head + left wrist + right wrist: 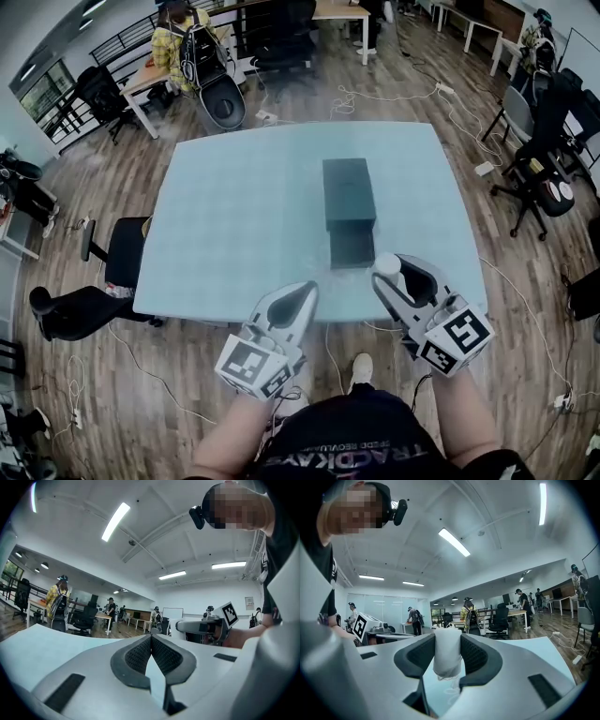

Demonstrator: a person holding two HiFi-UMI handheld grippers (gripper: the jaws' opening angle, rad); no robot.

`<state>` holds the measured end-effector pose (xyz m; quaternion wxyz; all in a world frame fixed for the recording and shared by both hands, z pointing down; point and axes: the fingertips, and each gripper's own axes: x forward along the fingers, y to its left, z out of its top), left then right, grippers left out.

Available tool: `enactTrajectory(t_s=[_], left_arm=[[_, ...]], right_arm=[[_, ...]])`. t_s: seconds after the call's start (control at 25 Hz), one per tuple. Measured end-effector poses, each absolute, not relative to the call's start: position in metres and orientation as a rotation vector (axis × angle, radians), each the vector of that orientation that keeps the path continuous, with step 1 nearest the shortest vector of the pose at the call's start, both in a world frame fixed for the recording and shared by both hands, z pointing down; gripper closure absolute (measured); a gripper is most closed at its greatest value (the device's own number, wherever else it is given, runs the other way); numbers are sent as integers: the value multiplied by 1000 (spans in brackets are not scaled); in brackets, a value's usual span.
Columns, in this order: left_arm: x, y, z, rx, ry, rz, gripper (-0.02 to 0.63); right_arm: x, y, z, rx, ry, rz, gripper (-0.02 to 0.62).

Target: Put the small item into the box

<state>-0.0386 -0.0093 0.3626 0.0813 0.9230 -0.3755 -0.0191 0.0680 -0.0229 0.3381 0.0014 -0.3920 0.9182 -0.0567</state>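
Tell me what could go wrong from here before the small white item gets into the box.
1. The right gripper pinches the white item only by its upper part; the lower end hangs free, so it may slip or snag on the edge of the dark box.
2. The box stands loose on the table, and the shut left gripper is apart from it, so a bump might shove it.

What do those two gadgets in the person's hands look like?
Each is a pale grey plastic shell tapering to two jaws: the left gripper and the right gripper. Dark textured pads line the jaws. A white cube with black square markers sits at each rear. No cables show. The person wears a black top with lettering.
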Motion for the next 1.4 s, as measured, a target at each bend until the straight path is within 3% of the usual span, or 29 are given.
enactTrajectory(t_s=[1.4], left_arm=[[20,-60,365,2624,-1444,8,572]], right_arm=[[120,-111,357,-865,2989,-301,411]])
